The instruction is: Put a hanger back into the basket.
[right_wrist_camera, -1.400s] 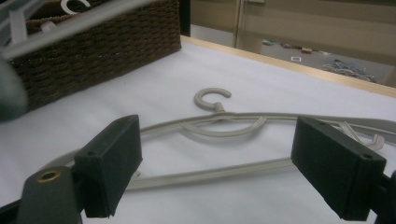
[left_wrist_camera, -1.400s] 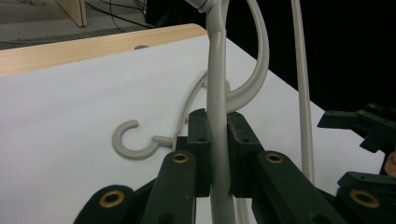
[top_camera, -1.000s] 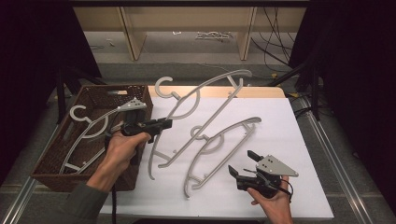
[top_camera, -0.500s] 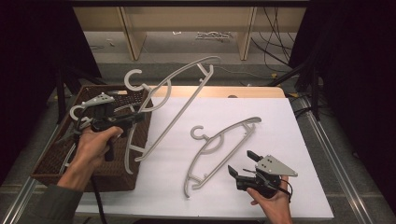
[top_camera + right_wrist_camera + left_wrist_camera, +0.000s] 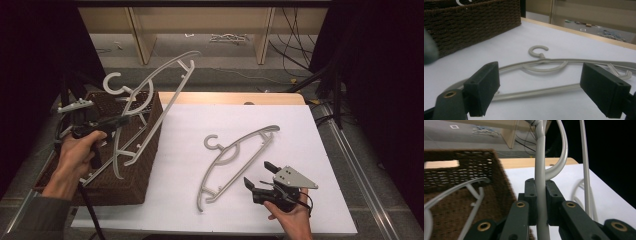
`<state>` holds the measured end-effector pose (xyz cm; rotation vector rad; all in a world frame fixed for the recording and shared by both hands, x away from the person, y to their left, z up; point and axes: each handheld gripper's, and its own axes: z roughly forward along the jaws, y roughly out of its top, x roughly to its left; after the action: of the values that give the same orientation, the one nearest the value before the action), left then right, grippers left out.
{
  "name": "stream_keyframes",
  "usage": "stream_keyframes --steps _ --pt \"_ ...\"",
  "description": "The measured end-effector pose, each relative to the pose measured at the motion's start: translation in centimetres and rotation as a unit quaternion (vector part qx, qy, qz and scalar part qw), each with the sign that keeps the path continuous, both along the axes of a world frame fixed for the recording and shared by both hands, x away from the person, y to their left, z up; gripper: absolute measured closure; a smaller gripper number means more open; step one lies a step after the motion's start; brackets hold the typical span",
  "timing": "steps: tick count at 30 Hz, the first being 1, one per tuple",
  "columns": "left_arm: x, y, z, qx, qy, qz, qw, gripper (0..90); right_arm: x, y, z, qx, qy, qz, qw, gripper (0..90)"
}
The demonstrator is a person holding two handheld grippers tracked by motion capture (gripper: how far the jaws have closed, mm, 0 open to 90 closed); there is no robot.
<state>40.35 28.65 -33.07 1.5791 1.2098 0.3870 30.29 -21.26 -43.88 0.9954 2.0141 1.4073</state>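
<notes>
My left gripper [image 5: 124, 120] is shut on a grey plastic hanger [image 5: 172, 97], which hangs tilted over the brown wicker basket [image 5: 147, 107]. In the left gripper view the jaws clamp the hanger's rod [image 5: 540, 170] between their pads [image 5: 531, 197]. Another grey hanger [image 5: 471, 187] lies inside the basket [image 5: 461, 167]. A second loose hanger [image 5: 250, 136] lies flat on the white table cover [image 5: 200, 120]. My right gripper [image 5: 257, 174] rests just below it, open, with nothing between its jaws. In the right gripper view that hanger [image 5: 544, 60] lies just beyond the right gripper [image 5: 549, 85].
The basket [image 5: 474, 22] stands at the table's left edge. Wooden shelf legs [image 5: 140, 32] and loose cables [image 5: 290, 30] are on the floor behind the table. Dark curtains close in both sides.
My left hand has carried its hanger leftward from the middle of the table to above the basket. The right hand and the hanger on the table have not moved.
</notes>
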Motion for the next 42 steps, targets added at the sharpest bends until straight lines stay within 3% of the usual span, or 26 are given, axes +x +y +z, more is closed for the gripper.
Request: stream_keyframes --steps 3,12,14,20,24,35,42 --pt "0.5 1.7 0.1 0.013 0.001 0.027 0.9995 81.8 0.0 0.0 0.0 -0.004 0.002 -0.002 1.0000 17.0" --pt "0.5 4.3 -0.4 0.028 0.000 0.053 0.9982 81.8 0.0 0.1 -0.1 -0.004 0.002 -0.001 1.0000 17.1" --pt "0.6 5.4 -0.8 0.042 -0.004 0.068 0.9968 81.9 0.0 0.1 -0.1 -0.004 0.002 -0.003 1.0000 17.0" --pt "0.6 7.5 -1.7 0.051 -0.002 0.086 0.9950 81.9 0.1 0.0 -0.1 -0.003 0.003 -0.004 1.0000 17.0" --pt "0.4 8.3 -2.1 0.051 0.001 0.090 0.9946 81.8 0.1 0.1 -0.1 -0.007 0.003 -0.003 1.0000 17.1" --pt "-0.5 11.1 -3.7 0.084 0.009 0.109 0.9904 81.9 0.2 0.2 -0.3 -0.003 -0.006 -0.003 1.0000 17.1" --pt "-1.1 12.2 -4.6 0.105 0.011 0.106 0.9887 81.8 0.1 0.2 -0.3 -0.010 0.008 -0.002 0.9999 17.1"
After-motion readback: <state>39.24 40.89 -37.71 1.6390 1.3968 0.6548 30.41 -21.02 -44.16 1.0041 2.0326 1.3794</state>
